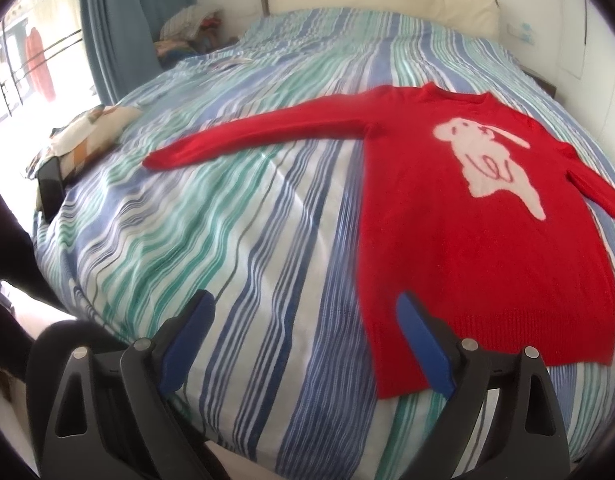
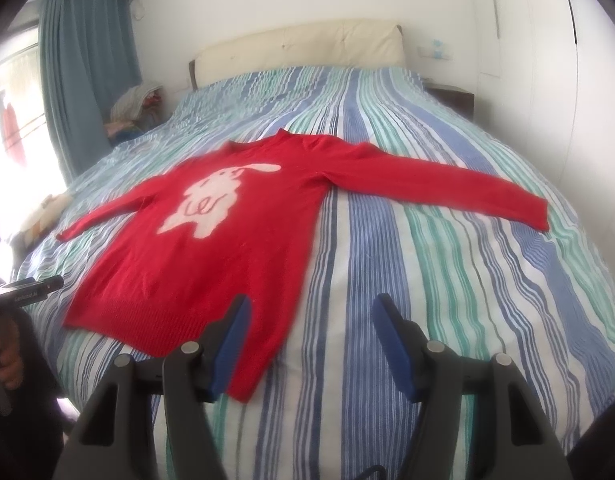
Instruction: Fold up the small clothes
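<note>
A small red sweater (image 1: pixel 459 240) with a white animal figure lies flat, front up, on the striped bed, both sleeves spread out; it also shows in the right wrist view (image 2: pixel 211 248). My left gripper (image 1: pixel 303 304) is open and empty, above the bed near the sweater's hem at its left corner. My right gripper (image 2: pixel 311 308) is open and empty, above the bed near the hem's right corner. Neither touches the sweater. The left gripper's tip also shows at the left edge of the right wrist view (image 2: pixel 31 288).
The bed (image 1: pixel 235 240) has a blue, green and white striped cover and a cream headboard (image 2: pixel 299 44). A pile of clothes (image 1: pixel 191 28) lies by the blue curtain (image 1: pixel 123 20). A patterned pillow (image 1: pixel 95 132) lies at the bed's left edge. A nightstand (image 2: pixel 451 96) stands at the right.
</note>
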The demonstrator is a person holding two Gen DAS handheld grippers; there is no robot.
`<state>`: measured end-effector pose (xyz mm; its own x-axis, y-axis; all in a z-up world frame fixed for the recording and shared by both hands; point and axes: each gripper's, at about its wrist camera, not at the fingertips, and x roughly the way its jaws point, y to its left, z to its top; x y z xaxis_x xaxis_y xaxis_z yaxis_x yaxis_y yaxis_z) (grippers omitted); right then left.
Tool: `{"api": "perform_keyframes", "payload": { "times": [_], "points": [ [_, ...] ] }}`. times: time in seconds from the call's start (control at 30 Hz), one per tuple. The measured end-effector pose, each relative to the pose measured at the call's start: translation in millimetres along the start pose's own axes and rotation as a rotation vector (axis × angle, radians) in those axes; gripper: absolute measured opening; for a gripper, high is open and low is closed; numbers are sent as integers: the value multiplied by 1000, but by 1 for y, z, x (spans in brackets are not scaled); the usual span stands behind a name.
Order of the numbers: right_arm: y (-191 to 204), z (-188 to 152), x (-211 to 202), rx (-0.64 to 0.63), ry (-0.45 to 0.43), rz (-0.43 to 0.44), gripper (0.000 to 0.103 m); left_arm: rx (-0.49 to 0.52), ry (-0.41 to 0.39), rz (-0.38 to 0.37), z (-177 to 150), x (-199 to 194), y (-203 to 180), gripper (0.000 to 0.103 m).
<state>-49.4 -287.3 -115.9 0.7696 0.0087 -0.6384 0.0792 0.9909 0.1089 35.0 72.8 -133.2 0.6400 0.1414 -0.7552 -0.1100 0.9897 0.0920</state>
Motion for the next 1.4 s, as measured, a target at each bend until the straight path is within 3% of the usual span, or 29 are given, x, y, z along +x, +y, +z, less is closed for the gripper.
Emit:
{"api": "perform_keyframes", "payload": {
  "times": [0.17, 0.3, 0.47, 0.53, 0.6, 0.67, 0.77, 0.93, 1.1, 1.13, 1.17, 1.2, 1.3, 1.4],
  "points": [
    [-2, 2, -2, 12, -1, -1, 62, -12, -22, -46, 20, -11, 3, 95],
    [-18, 16, 1, 60, 11, 60, 62, -86, -84, -58, 45, -12, 18, 98],
    [-86, 70, 18, 210, 1, 118, 62, -135, -77, -10, 45, 9, 26, 98],
    [-128, 88, 30, 303, -14, 104, 62, -124, -51, 25, 32, 20, 25, 98],
    [-178, 92, 48, 474, 1, 111, 62, -115, 6, 42, 26, 29, 24, 98],
    [-227, 78, 66, 706, 12, 127, 62, -121, -8, 19, 26, 27, 24, 98],
    [-279, 46, 86, 994, 16, 136, 63, -102, -27, 50, 28, 26, 22, 98],
    [-319, 30, 105, 1141, -60, 129, 57, -124, 22, 46, 28, 38, 23, 98],
    [-330, 47, 129, 1138, -61, 86, 52, -106, 32, 60, 25, 41, 20, 98],
    [-330, 52, 134, 1126, -47, 71, 42, -103, 32, 61, 25, 41, 19, 98],
    [-331, 58, 139, 1104, -13, 49, 14, -102, 28, 61, 26, 40, 19, 98],
    [-332, 64, 142, 1074, 25, 22, 9, -104, 22, 58, 26, 39, 20, 98],
    [-315, 106, 126, 909, 15, -46, 8, -120, 10, 35, 26, 36, 23, 98],
    [-264, 178, 105, 678, -43, 3, 8, -137, 13, 3, 28, 36, 25, 98]
  ]
}}
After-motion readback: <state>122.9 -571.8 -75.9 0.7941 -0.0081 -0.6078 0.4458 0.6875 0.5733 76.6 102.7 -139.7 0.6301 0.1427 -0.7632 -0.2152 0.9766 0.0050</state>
